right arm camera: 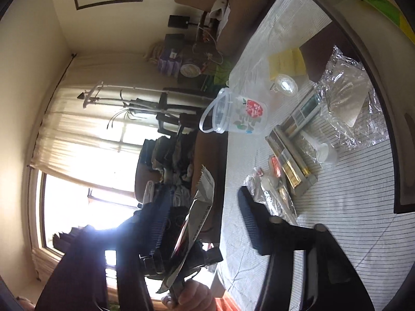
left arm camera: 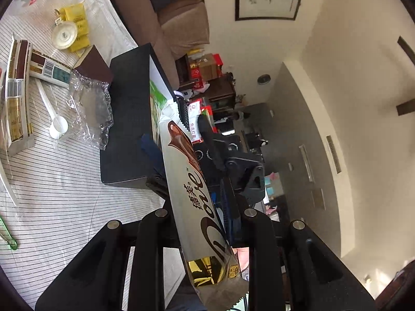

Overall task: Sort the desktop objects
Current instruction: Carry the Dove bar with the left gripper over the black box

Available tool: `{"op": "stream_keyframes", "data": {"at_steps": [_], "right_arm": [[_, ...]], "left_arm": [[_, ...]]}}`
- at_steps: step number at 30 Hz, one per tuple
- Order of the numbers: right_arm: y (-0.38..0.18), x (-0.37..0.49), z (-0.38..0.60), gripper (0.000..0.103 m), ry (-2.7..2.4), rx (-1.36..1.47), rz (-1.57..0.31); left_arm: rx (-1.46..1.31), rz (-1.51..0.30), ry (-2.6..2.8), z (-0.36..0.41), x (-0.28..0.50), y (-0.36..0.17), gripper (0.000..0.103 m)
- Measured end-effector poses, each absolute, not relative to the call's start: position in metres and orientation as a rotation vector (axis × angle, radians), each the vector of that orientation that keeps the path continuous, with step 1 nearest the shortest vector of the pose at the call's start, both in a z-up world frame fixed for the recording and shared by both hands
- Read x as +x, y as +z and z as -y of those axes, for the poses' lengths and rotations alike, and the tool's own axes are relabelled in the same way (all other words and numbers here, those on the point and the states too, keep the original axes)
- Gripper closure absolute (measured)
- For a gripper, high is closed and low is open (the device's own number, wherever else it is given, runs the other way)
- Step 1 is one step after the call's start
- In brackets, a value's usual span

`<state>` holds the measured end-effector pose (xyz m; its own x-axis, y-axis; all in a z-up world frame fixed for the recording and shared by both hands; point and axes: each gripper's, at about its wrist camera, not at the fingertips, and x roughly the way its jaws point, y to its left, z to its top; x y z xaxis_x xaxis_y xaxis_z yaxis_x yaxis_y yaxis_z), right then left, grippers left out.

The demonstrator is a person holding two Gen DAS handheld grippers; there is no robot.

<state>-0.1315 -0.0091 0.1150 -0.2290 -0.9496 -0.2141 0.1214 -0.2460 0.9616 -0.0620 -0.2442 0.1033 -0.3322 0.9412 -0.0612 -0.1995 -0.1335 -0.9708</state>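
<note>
The left gripper (left arm camera: 186, 167) clamps the one silver foil chocolate bar (left arm camera: 193, 207) above the striped tablecloth (left arm camera: 64, 194), the right gripper (right arm camera: 203, 191) straddling its far end unclenched, and beyond lie two brown-and-gold cartons (left arm camera: 18, 93), one white plastic scoop (left arm camera: 55, 123) and one clear handled plastic cup (right arm camera: 238, 119), its contents unclear.

We viewed both rolled wrist views close along each claw; both shared the striped surface (left arm camera: 64, 194), chocolate bar (left arm camera: 192, 202) and scoop (right arm camera: 324, 153).

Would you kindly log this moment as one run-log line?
left tongs: shut on chocolate bar | bar: above striped table | right tongs: around bar's far end, grip unclear
</note>
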Motion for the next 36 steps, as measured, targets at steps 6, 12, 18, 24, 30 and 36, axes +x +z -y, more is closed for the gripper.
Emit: {"op": "stream_keyframes", "data": {"at_steps": [6,12,18,24,30,36], "right_arm": [[0.125,-0.127,0.002,0.090,-1.634,1.122,1.089],[0.141,-0.125,-0.025,0.092,-1.651,1.083,1.119],[0.145,-0.121,-0.055,0.092,-1.675,1.079,1.147],[0.145,-0.116,-0.084,0.091,-1.705,1.053,1.182],[0.160,-0.119,-0.122,0.091,-1.765,1.022,1.190],[0.179,-0.147,-0.162,0.089,-1.870,1.037,1.140]], "left_arm": [[-0.973,1.180,1.645,0.235,-0.061,0.105,0.082],[-0.990,1.148,1.622,0.222,-0.059,0.109,0.061],[-0.992,1.166,1.584,0.211,-0.057,0.110,0.084],[-0.968,1.191,1.577,0.189,-0.063,0.114,0.086],[-0.953,1.182,1.584,0.148,-0.078,0.123,0.085],[-1.021,1.125,1.634,0.102,-0.116,0.135,0.077]]}}
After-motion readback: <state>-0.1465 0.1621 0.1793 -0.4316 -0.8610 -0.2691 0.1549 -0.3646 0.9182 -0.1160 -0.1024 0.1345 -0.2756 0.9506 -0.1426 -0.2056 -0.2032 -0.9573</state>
